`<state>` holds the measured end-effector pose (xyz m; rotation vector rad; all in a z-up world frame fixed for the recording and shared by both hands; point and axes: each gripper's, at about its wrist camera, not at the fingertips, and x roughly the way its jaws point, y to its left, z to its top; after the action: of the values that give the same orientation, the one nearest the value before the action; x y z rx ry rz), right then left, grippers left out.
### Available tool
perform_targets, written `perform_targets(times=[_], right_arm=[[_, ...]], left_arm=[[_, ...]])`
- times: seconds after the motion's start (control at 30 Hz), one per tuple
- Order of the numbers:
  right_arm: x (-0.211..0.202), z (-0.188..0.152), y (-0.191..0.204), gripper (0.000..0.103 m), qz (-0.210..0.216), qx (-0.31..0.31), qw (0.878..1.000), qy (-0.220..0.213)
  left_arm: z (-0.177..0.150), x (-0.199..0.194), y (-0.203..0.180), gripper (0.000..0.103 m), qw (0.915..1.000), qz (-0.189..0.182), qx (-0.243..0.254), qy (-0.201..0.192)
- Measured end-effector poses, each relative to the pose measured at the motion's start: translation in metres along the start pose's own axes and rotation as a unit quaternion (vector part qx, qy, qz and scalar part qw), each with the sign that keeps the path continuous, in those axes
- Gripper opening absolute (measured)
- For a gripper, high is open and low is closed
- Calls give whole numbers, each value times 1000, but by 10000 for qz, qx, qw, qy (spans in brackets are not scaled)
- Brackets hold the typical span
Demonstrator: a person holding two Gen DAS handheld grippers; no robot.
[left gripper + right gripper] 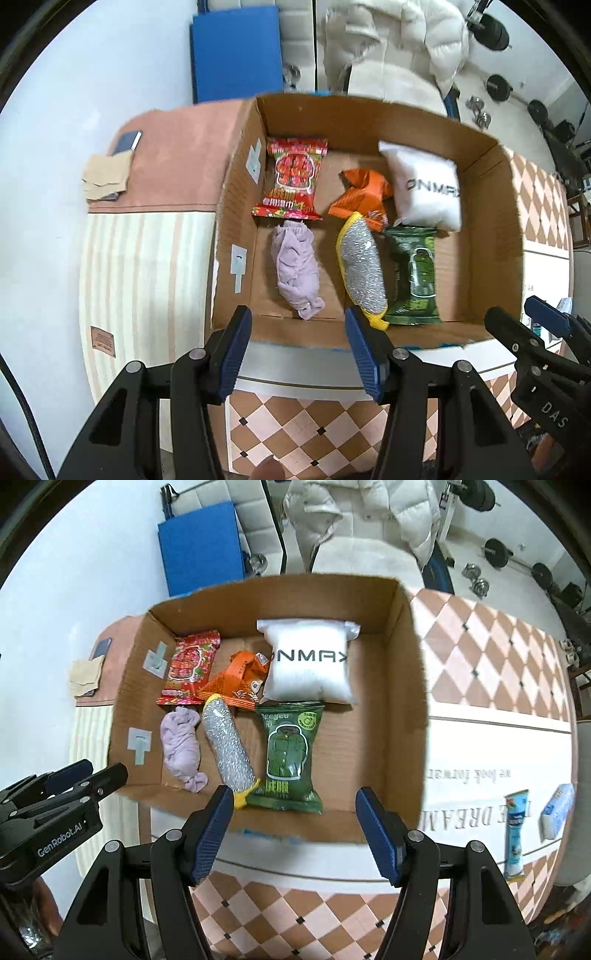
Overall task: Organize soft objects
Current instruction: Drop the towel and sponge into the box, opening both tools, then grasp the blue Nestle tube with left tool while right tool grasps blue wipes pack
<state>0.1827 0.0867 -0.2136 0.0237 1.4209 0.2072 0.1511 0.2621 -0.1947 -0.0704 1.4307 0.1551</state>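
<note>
An open cardboard box (484, 236) (402, 701) holds several soft items: a red packet (293, 177) (190, 670), an orange packet (364, 194) (236, 679), a white pillow pack (424, 188) (308, 661), a green packet (415, 273) (288, 753), a silver-and-yellow scrubber (362, 264) (229, 746) and a lilac cloth (297, 267) (181, 746). My left gripper (297, 328) is open and empty above the box's near wall. My right gripper (293, 806) is open and empty above the near wall, by the green packet.
The box stands on a checked tablecloth (498, 657) beside a striped and pink mat (147, 258). A blue tube (515, 834) and a tissue pack (557, 810) lie at the right. A phone (127, 142) and beige cloth (107, 175) lie at the left.
</note>
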Motion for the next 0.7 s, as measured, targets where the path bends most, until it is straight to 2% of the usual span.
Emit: perform_targets(times=[0.17,0.2,0.23,0.27,0.3,0.47,0.7], right_arm=[[-43,-20,-9,71,-66,-96,9995,-310],[-49,-23,-11,76,-68,-100,9993,-353],[-51,-25,-9,80,-94,-119,9991,-399],[-54,-26,-8,90,-132,-148,9988,-449],[-59,-28,-7,95,-144,-168,9985,-510],[-78,-35,-14,103,-68,-156,9970,-759],[-95,-39,-34,103,102,-119,9957,-909]], left_arm=[[-13,-25,-2,51,9993,67,-36,-365],[-15,-27,-3,51,9991,82,-27,-416],[-18,-32,-4,64,9988,64,-35,-479],[-20,-36,-5,76,9985,6,-56,-544],[-21,-40,-6,94,9982,-23,-62,-604],[-23,-54,-10,97,9960,192,-85,-866],[-26,-75,-30,97,9933,360,-127,-1088]])
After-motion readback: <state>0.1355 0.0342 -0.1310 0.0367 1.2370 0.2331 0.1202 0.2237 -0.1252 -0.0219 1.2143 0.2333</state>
